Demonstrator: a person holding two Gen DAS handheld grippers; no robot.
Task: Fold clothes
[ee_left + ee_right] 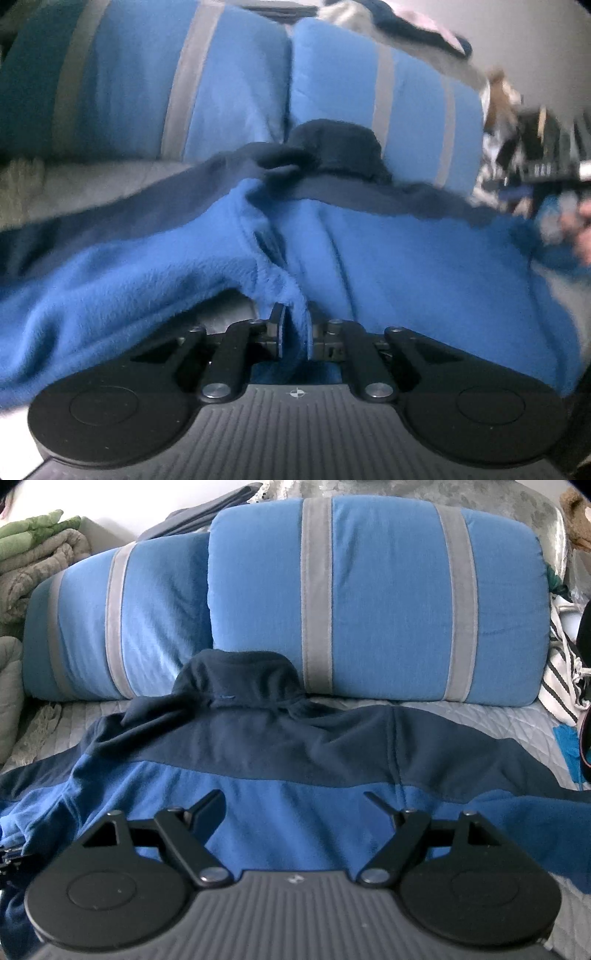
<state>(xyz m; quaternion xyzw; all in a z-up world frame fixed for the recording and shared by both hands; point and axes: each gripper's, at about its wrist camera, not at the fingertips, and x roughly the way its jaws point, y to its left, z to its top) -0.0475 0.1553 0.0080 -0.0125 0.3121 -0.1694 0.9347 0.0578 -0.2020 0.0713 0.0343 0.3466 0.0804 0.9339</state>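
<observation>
We've got the left gripper [293,332] clamped on the fleece [406,258] edge, right gripper [295,808] apart w/ nothing held, so a one-sided lift could skew the fold.

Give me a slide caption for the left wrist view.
Left gripper pinches a fold of the blue fleece jacket.

A grey quilted bed [480,716] holds a blue fleece jacket [295,797] near, two blue striped pillows [369,598] far.

Left gripper [293,332] clamped on fleece [406,266], right gripper [295,808] spread wide
</observation>
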